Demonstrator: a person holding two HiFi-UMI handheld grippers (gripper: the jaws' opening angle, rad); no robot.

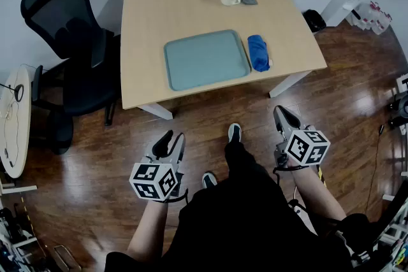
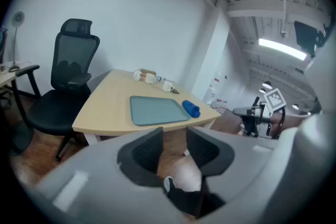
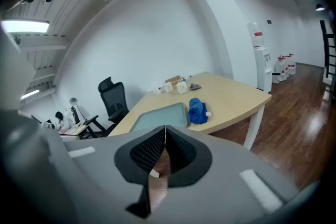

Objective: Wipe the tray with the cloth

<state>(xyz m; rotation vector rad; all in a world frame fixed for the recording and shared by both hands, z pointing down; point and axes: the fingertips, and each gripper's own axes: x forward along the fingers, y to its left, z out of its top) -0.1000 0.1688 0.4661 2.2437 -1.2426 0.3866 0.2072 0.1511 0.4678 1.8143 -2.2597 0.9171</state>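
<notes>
My left gripper [image 1: 169, 142] has its jaws apart and empty; my right gripper [image 1: 285, 119] has them closed on nothing. Both tilt slightly downward, well short of the table [image 1: 153, 16], where a rumpled blue cloth [image 1: 258, 52] lies just beside the right edge of the teal tray [image 1: 205, 59].

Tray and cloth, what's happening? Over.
Left gripper open, right gripper shut, both empty, short of the table. Blue cloth beside tray, untouched. Nothing in the way.
</notes>
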